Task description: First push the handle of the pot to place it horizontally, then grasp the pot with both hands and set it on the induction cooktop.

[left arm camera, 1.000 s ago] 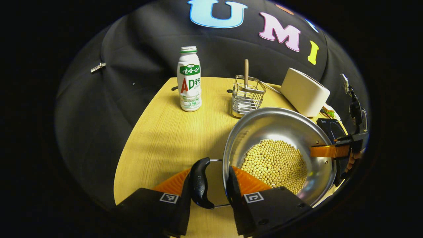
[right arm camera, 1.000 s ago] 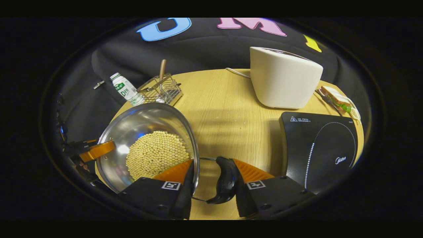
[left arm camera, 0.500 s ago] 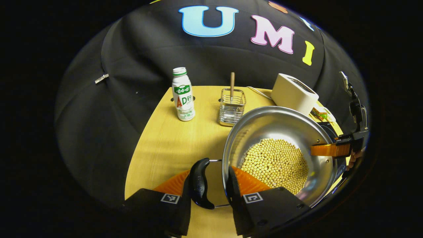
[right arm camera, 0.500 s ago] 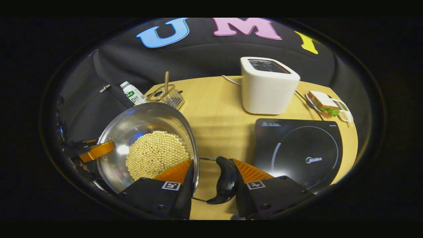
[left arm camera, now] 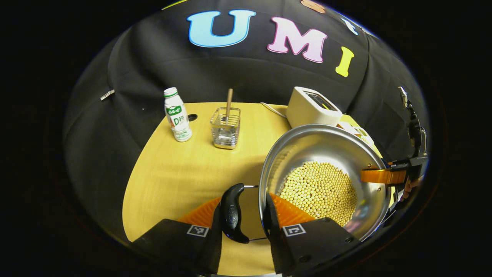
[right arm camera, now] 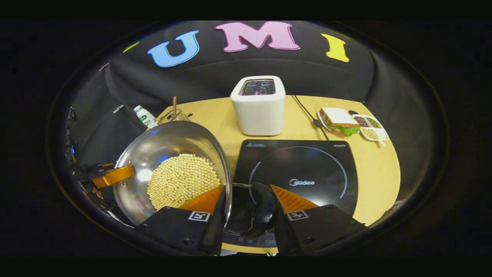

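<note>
We see the pot (left arm camera: 323, 173) held up off the bench (left arm camera: 184, 169), a shiny steel pot with a layer of pale yellow beans (left arm camera: 318, 189) across its bottom. In the left gripper view, the left gripper (left arm camera: 246, 215) has its fingers set around the pot's black side handle (left arm camera: 231, 212): one finger lies outside the handle and the other is against the pot's wall just inside the rim, so the handle and rim sit between them. We cannot tell for certain that both press on it. Across the pot in that view, the other gripper's finger reaches over the far rim.

In the right gripper view, the right gripper (right arm camera: 246, 207) straddles the opposite handle (right arm camera: 262, 213) in the same way, one finger inside the pot over the beans and one outside the handle; again we cannot tell how firmly it grips. Here the pot (right arm camera: 173, 169) hangs at the left edge of the black induction cooktop (right arm camera: 303, 173), with the handle above the cooktop's glass.

Behind the cooktop stands a white toaster (right arm camera: 258, 105), and to its right a plate with a sandwich (right arm camera: 338, 120). Toward the far left of the bench stand a small white bottle (left arm camera: 177, 114) and a wire basket (left arm camera: 225, 128) holding a wooden stick.
</note>
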